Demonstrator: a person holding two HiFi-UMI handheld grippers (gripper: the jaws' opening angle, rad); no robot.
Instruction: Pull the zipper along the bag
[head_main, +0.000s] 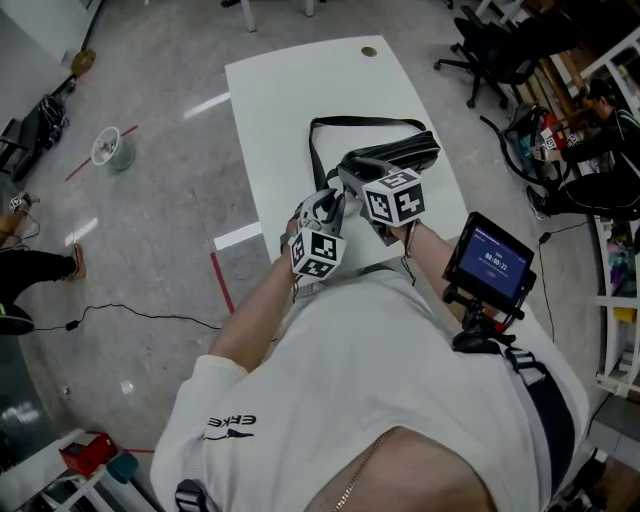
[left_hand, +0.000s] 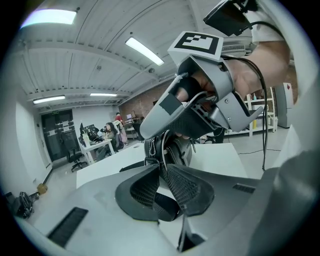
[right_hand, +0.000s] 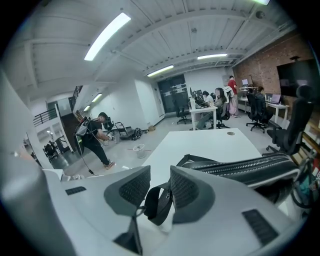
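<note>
Left gripper and right gripper sat close together over the near end of the black bag. The bag lay on the white desk with its strap looped out beyond it. From the head view, the pairing read as one gripper meant to anchor the bag while the other worked the zipper. In the left gripper view, the left jaws had their tips pressed together on a thin black piece at the bag's end, beside a small metal ring. Whether that piece was a tab or the pull itself could not be told. A hold there likely served to stop the bag sliding once the zipper was drawn. The right gripper's body hung just above the bag in that view. In the right gripper view, the right jaws stood a narrow way apart with nothing between their tips. The zipper ran along the bag's top just to their right, so the pull was probably not yet caught.
</note>
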